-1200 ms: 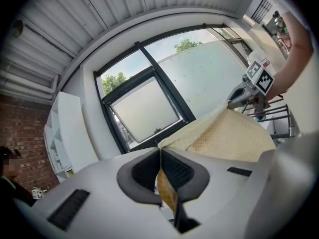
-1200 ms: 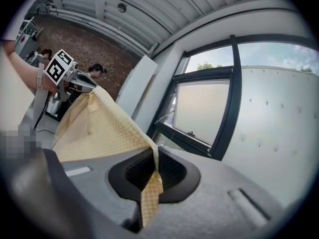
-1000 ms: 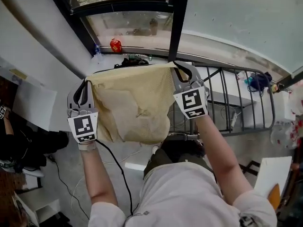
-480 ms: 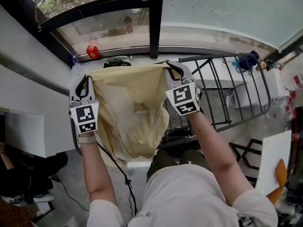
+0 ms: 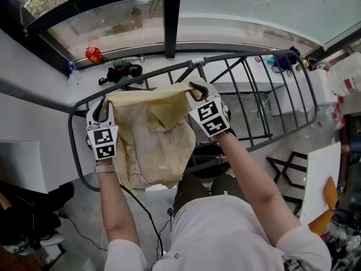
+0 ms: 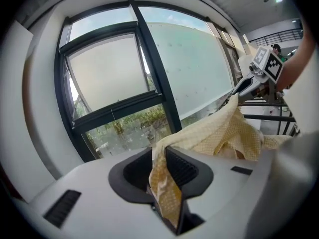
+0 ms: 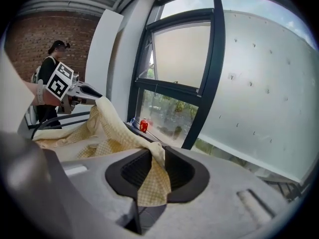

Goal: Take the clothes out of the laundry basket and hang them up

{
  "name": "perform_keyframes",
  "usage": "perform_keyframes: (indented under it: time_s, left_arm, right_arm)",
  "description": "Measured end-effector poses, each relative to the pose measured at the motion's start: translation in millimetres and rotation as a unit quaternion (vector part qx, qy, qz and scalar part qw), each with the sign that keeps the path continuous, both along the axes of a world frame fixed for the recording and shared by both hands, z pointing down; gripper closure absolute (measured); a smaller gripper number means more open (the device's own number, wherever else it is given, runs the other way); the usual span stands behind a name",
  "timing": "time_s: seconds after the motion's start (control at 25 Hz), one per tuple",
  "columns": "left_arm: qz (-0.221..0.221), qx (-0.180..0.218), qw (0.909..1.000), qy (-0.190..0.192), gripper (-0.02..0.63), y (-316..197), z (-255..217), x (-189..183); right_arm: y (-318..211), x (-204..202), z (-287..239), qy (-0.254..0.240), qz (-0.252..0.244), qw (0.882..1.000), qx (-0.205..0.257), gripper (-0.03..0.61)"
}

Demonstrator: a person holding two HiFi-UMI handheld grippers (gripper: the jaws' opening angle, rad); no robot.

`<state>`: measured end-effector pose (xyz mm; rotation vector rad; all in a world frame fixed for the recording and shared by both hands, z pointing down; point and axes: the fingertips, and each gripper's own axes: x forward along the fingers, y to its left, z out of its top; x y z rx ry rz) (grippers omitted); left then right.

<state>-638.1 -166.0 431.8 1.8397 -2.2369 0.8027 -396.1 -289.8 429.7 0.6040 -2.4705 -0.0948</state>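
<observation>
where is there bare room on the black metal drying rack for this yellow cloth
The black metal drying rack's rungs are bare from the yellow checked cloth to the right corner. Crowded: that corner, with a dark blue bundle, and the cloth-covered left end.

Bright daylight in here. Big black-framed window [image 5: 113, 24] at 11 o'clock with greenery outside, and a frosted pane [image 5: 248, 10] at 1. A black post [image 5: 171, 16] stands between them at 12. A red can [image 5: 93, 54] sits on the sill at 10. Pale wall [image 5: 34, 61] at 9, grey floor [image 5: 79, 224] at 7. The right gripper view also catches a brick wall [image 7: 25, 39] at 10.
</observation>
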Motion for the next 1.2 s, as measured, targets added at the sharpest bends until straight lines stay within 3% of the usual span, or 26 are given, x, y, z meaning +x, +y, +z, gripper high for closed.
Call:
perform_keyframes:
  time_s: [0.08, 0.2, 0.28, 0.68, 0.92, 1.2]
  left_arm:
    - [0.001, -0.017, 0.9997, 0.018, 0.507, 3.7, 14.0, 2.7]
    - [0.004, -0.038, 0.9987, 0.035, 0.460, 10.9, 30.3, 12.4]
    - [0.008, -0.046, 0.9983, 0.035, 0.448, 14.3, 35.2, 21.1]
    - [0.040, -0.026, 0.9980, 0.041, 0.437, 35.7, 16.1, 94.8]
    - [0.071, -0.003, 0.9965, 0.046, 0.437, 53.3, -3.5, 177.4]
    - [0.106, 0.006, 0.9923, 0.064, 0.437, 70.1, -12.6, 298.6]
  right_arm:
    - [4.6, 3.2, 10.0, 0.011, -0.002, 1.000, -0.020, 0.478]
    - [15.2, 8.6, 22.9, 0.025, -0.015, 0.998, -0.048, 0.352]
    - [21.8, 15.7, 28.1, 0.033, -0.019, 0.998, -0.057, 0.326]
    - [51.4, 87.9, 0.4, -0.018, 0.013, 0.999, -0.041, 0.321]
    - [71.3, 167.1, -23.5, -0.062, 0.030, 0.997, -0.016, 0.321]
    - [104.1, 288.2, -30.5, -0.097, 0.056, 0.994, -0.013, 0.321]
